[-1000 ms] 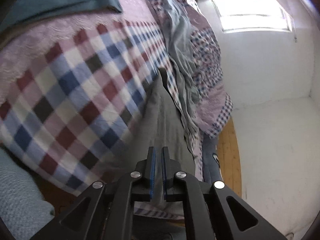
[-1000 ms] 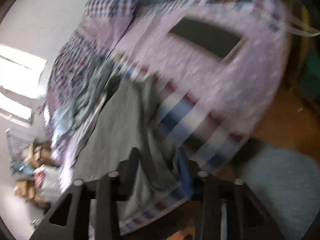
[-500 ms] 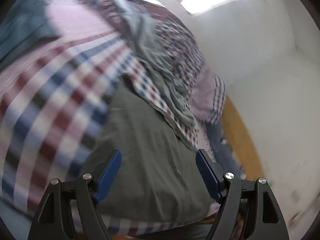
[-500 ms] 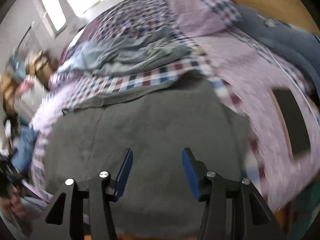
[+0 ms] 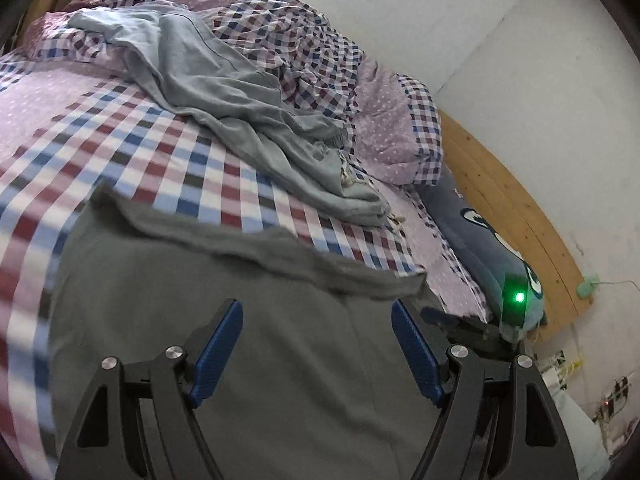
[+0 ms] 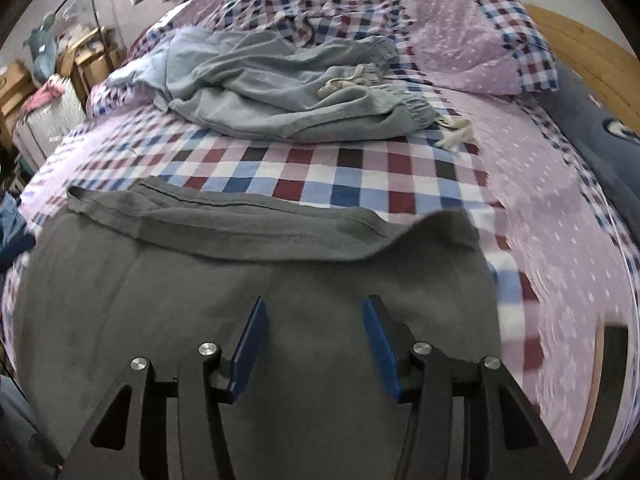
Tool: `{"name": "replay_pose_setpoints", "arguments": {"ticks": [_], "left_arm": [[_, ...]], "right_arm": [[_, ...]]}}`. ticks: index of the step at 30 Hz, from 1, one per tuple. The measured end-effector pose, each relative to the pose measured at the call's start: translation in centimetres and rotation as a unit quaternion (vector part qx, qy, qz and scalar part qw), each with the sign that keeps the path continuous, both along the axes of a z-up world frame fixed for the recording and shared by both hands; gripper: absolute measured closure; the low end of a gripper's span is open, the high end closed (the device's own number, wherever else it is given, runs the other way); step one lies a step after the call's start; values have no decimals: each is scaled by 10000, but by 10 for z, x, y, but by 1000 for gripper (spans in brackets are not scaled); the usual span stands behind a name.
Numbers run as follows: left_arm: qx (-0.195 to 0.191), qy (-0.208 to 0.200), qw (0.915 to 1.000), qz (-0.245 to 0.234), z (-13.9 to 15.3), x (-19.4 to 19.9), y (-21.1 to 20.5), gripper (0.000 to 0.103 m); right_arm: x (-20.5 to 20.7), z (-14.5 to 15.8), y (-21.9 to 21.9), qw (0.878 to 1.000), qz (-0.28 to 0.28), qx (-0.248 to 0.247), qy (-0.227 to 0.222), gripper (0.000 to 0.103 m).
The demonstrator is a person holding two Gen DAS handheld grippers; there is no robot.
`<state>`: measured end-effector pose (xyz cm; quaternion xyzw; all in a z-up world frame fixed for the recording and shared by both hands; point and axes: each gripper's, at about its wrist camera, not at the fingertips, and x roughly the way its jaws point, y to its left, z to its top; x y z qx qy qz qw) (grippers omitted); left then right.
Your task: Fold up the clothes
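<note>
We see our left gripper (image 5: 316, 346) and right gripper (image 6: 314, 346): black frames, blue finger pads, silver screws.

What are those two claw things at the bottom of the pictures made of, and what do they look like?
Both look alike. The left gripper and the right gripper each have a black frame with triangular cut-outs and round silver bolts. Each carries two flat fingers faced with blue pads. No cables, sleeves or hands show in either view.
</note>
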<state>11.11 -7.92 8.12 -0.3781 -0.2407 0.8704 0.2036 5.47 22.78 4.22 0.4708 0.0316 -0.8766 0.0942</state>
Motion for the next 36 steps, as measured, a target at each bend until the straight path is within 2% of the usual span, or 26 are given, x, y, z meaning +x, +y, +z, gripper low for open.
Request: {"name": "replay_pose_setpoints", "arguments": {"ticks": [5, 8, 10, 16, 19, 21, 24, 26, 29, 32, 36], "left_arm": [[-156, -40, 9999, -40, -18, -36, -4, 23], [-290, -180, 9994, 86, -30, -40, -8, 23], [-446, -224, 9988, 5, -34, -41, -4, 23], [-1086, -328, 9918, -597, -39, -39, 22, 23], [-1353, -398, 9884, -558, -42, -44, 31, 23], [-1401, -404, 9882, -480, -41, -49, 33, 23], [-1557, -449, 9862, -350, -41, -60, 37, 23], [-1565, -435, 9863, -288, -41, -68, 38, 23], [-1576, -349, 9866, -233, -39, -78, 37, 23], [-1491, -337, 9882, -70, -40, -89, 29, 23], [-985, -466, 9939, 185, -44, -101, 8, 23]], "right_arm": [[-33, -4, -17, 9997, 168, 115, 104, 48], [-54, -5, -13, 9995, -190, -89, 229, 48], [-65, -7, -7, 9978, -505, -332, 260, 48], [-76, -10, 7, 9908, -1032, -836, 263, 48], [-78, -15, 3, 9909, -1007, -861, 221, 48], [-77, -16, 0, 9914, -992, -833, 188, 48], [-71, -9, -4, 9920, -944, -778, 317, 48], [-63, 1, -14, 9940, -691, -681, 515, 48], [-45, 19, -46, 9943, 282, -518, 890, 46], [-31, 22, -73, 9846, 1326, -918, 678, 44], [-18, 19, -100, 9626, 2277, -1439, 289, 44]]}}
